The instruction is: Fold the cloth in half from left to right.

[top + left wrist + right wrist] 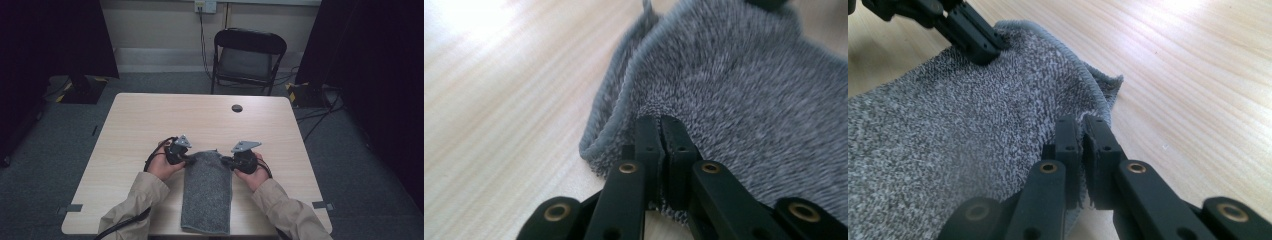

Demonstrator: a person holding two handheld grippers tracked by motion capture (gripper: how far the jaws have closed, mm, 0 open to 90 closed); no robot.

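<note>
Sleeves: your two beige sleeves (145, 200) enter from the bottom edge of the high view, one on each side of the towel.
Towel: grey, folded into a long narrow strip (207, 192); it lies flat on the counter (150, 115), its near end at the counter's front edge and its far end between your two hands.
Towel edges: in the left gripper view two hemmed layers (624, 100) lie stacked at the corner, so the cloth is doubled there.
Left hand-held gripper: your left hand-held gripper (187, 159) sits at the far left corner of the towel. In the left gripper view its jaws stand closed together, pinching the cloth (744, 85) just inside the hem.
Right hand-held gripper: your right hand-held gripper (226, 161) sits at the far right corner of the towel. In the right gripper view its jaws are clamped on the cloth (973, 140) near the hemmed corner.
Cross view: the right gripper view also shows the left hand-held gripper (985, 52) at the opposite corner, its tips on the towel.
Counter: light wood grain, with a round dark cable port (237, 108) near its far edge.
Background: a black folding chair (247, 57) stands on the floor beyond the counter.
</note>
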